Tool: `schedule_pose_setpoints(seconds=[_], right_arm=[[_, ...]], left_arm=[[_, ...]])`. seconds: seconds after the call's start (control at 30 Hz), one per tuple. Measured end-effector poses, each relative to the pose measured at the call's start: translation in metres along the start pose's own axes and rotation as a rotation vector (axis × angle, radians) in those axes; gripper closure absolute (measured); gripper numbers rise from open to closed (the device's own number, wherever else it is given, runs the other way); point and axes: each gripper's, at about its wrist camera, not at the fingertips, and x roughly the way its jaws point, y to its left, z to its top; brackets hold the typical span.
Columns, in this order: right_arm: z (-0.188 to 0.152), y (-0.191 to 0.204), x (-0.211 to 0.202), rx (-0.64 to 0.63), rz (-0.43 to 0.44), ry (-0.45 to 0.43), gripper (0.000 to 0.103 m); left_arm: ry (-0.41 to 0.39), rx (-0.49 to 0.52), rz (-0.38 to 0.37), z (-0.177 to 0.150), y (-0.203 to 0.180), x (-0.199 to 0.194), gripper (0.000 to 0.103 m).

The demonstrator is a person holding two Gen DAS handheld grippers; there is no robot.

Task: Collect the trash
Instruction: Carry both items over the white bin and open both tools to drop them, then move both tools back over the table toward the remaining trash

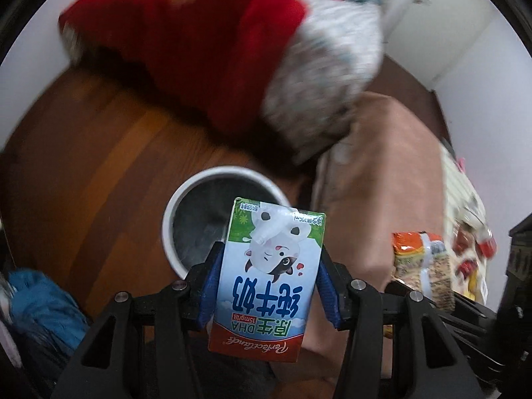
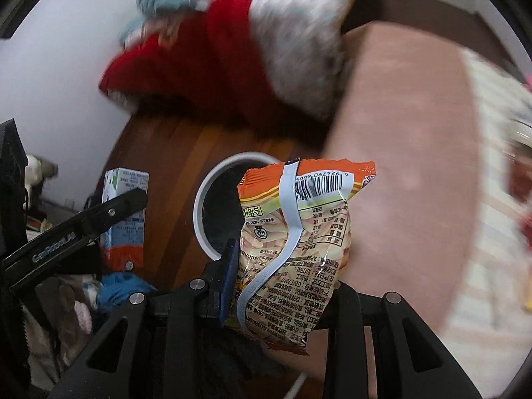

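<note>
My left gripper (image 1: pixel 270 267) is shut on a blue-and-white milk carton (image 1: pixel 269 276) with a cartoon cow, held upside down above the floor just in front of a white-rimmed trash bin (image 1: pixel 186 199). The carton also shows in the right wrist view (image 2: pixel 124 212), with the left gripper's black finger across it. My right gripper (image 2: pixel 286 266) is shut on an orange snack bag (image 2: pixel 299 232) with a barcode, held near the bin's rim (image 2: pixel 199 206). The bag also shows in the left wrist view (image 1: pixel 420 266).
The bin stands on a brown wood floor (image 1: pixel 83 166). A pink-covered bed or cushion (image 2: pixel 399 166) fills the right side. Red and white bedding (image 1: pixel 216 50) lies behind the bin. Blue cloth (image 1: pixel 36 302) lies at the lower left. Packets lie on a striped cloth (image 1: pixel 468 232) at right.
</note>
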Motion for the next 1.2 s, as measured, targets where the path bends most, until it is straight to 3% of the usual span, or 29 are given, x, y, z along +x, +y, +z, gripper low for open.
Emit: schedule_pose_setpoints(seconds=[0.23,0.37,0.4,0.47,0.5,0.57,0.73,0.83,1.0,1.1,1.2], right_arm=[[0.049,0.038,0.118,-0.025,-0.003,0.171,0.069],[0.062,0.044,0.165,-0.025,-0.022,0.239,0.068],[0.062,0.044,0.168,-0.024,-0.023,0.251,0.066],[0.067,0.045,0.181,-0.017,-0.018,0.287,0.054],[0.07,0.049,0.186,-0.021,-0.023,0.292,0.049],[0.074,0.049,0.191,-0.024,-0.035,0.294,0.03],[0.07,0.046,0.183,-0.026,-0.077,0.289,0.007],[0.068,0.05,0.177,-0.032,-0.105,0.286,0.004],[0.059,0.06,0.162,-0.092,-0.22,0.259,0.001],[0.055,0.066,0.151,-0.132,-0.3,0.234,0.001],[0.052,0.068,0.14,-0.142,-0.315,0.228,0.001]], left_arm=[[0.156,-0.139,-0.068,0.034,0.051,0.079,0.053],[0.225,-0.19,-0.054,0.046,0.069,0.111,0.052],[0.228,-0.195,-0.055,0.048,0.074,0.112,0.048],[0.222,-0.215,-0.048,0.049,0.082,0.112,0.016],[0.215,-0.224,-0.05,0.048,0.085,0.11,0.012],[0.206,-0.231,-0.027,0.045,0.092,0.103,0.011],[0.139,-0.198,0.117,0.035,0.098,0.083,0.004],[0.091,-0.168,0.217,0.026,0.099,0.069,0.004],[0.053,-0.121,0.312,0.009,0.096,0.053,0.004],[0.041,-0.105,0.334,0.001,0.093,0.045,0.004],[0.038,-0.094,0.335,-0.006,0.09,0.039,0.004]])
